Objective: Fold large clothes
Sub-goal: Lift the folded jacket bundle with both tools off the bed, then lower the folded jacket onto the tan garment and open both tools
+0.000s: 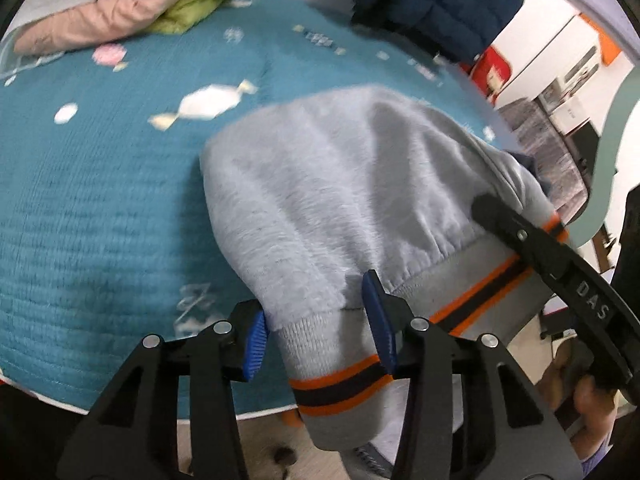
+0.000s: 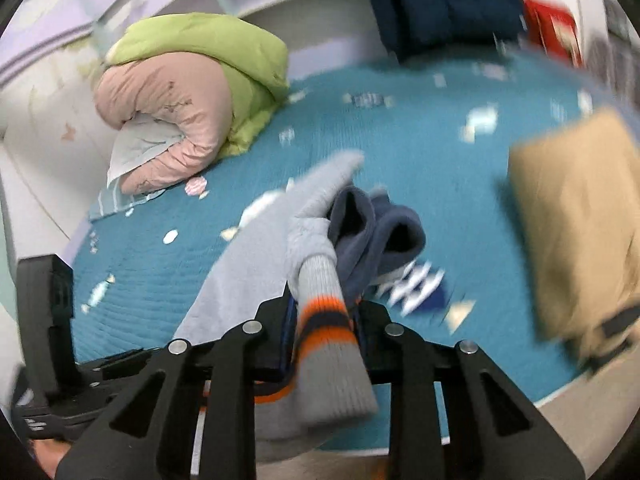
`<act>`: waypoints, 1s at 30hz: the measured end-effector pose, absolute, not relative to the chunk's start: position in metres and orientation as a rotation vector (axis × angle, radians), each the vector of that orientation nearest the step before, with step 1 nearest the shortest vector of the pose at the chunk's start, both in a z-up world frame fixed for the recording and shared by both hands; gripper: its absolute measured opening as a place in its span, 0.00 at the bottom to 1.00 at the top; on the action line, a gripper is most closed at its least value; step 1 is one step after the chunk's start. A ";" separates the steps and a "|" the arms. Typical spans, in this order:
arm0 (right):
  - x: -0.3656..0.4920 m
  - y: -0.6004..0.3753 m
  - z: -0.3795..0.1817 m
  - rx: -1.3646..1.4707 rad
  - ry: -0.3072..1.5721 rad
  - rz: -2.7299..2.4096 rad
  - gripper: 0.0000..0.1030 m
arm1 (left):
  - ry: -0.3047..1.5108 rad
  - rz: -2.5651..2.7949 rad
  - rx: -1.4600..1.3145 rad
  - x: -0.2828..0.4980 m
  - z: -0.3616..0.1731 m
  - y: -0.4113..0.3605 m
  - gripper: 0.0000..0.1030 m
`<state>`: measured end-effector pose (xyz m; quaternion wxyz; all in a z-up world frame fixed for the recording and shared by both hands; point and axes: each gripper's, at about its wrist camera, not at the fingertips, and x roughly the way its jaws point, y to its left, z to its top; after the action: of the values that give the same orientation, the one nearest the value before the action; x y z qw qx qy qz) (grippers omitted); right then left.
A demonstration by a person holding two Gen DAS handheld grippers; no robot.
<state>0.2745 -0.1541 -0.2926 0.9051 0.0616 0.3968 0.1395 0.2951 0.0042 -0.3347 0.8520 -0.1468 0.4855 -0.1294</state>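
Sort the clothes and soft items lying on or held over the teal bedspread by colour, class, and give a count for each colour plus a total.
Grey with orange and black stripes: 1, the sweatshirt, held by both grippers
Pink: 1, the padded jacket
Lime green: 1, the padded jacket
Dark navy: 1, the quilted jacket
Tan: 1, the folded garment
Total: 5

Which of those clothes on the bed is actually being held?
The grey sweatshirt with orange-striped cuffs; the navy, tan and pink-green ones lie untouched.
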 end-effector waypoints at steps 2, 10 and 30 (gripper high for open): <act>0.284 -0.152 -0.280 0.058 0.773 0.270 0.21 | 0.996 -0.289 -0.329 0.301 -0.324 -0.012 0.42; 0.309 -0.227 -0.214 -0.037 0.593 0.174 0.20 | 0.863 -0.428 -0.347 0.334 -0.266 -0.110 0.42; 0.298 -0.546 -0.395 0.563 0.826 -0.226 0.33 | 0.992 -0.622 -0.018 0.347 -0.338 -0.327 0.50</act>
<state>0.2980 -0.5464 -0.3947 0.8715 0.2693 0.3953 -0.1082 0.3473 -0.3266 -0.3382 0.8334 -0.0085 0.4680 -0.2937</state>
